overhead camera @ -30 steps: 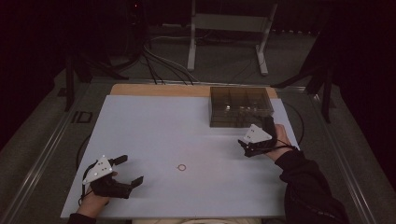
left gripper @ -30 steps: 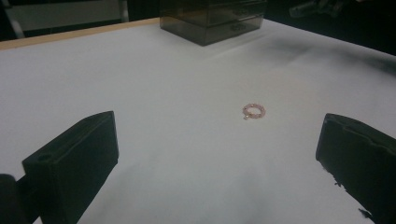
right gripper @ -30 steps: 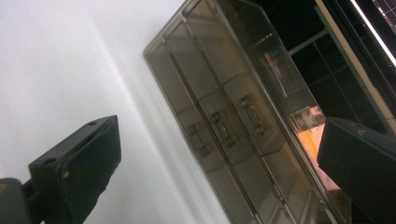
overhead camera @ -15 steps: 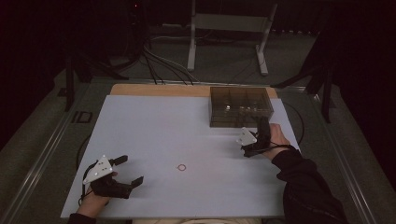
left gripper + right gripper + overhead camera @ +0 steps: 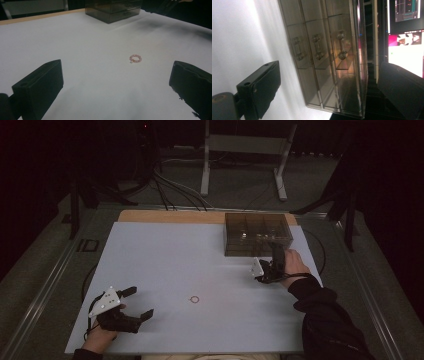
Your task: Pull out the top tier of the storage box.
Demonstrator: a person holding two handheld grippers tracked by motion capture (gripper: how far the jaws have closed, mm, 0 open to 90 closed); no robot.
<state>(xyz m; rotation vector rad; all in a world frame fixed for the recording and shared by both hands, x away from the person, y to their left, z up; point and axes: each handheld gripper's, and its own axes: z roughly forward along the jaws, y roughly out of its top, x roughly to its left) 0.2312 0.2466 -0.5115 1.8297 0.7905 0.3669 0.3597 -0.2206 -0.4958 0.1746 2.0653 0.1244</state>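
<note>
open white mat (image 5: pixel 200 265) all round the ring (image 5: pixel 194 299); drawer box (image 5: pixel 256 234) at the far right

One small pink ring (image 5: pixel 194 299) lies on the one white table (image 5: pixel 170 255). One smoky clear drawer box (image 5: pixel 256 234) stands at the far side, with three drawer fronts in the right gripper view (each bearing one handle, so three handles (image 5: pixel 342 45) in all). Two grippers are in use: one left gripper (image 5: pixel 135 304) and one right gripper (image 5: pixel 276 251).
</note>
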